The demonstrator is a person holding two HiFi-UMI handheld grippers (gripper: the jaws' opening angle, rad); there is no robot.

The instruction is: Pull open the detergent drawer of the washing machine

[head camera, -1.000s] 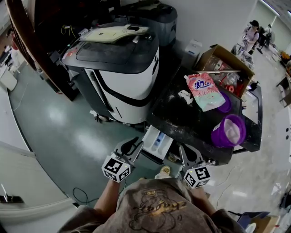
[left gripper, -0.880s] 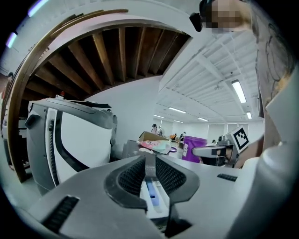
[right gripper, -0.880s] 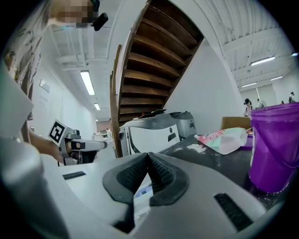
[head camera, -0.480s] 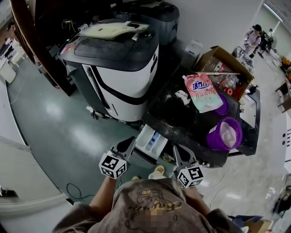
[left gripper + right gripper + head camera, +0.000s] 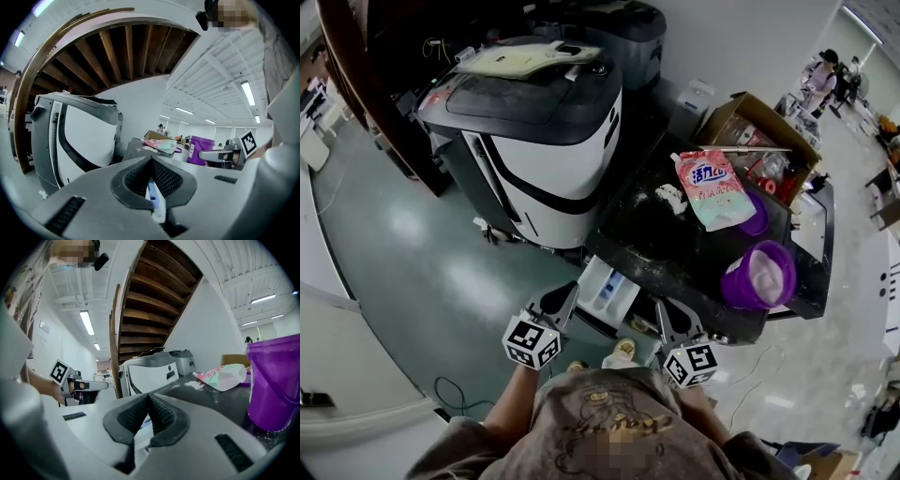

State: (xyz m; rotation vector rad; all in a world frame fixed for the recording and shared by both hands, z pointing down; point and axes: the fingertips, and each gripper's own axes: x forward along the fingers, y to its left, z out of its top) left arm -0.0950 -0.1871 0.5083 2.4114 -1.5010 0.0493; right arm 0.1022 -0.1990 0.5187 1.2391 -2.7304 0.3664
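Greenish floor, a wooden staircase overhead, and the black-topped washing machine sits right in front of the person. A pink detergent bag and a purple bucket are on top of the machine.

The detergent drawer is already sticking well out of the machine's front, at its left end, with the white tray and a blue insert showing. So the pull itself looks basically done, imo.

The left gripper is just off the drawer's outer left corner. Its jaws are pressed fully together with nothing pinched; the drawer only peeks through the gap under the pads. The right gripper hangs in front of the machine, just right of the drawer, jaws also closed on nothing.

Next move is probably backing both grippers away from the machine without bumping the drawer back in. If it needs to come out further, the left one would have to reopen and hook the front lip.

Versus a second ago: the drawer was out about as far, but the left jaws were visibly apart then and are closed now. The right one hasn't budged.
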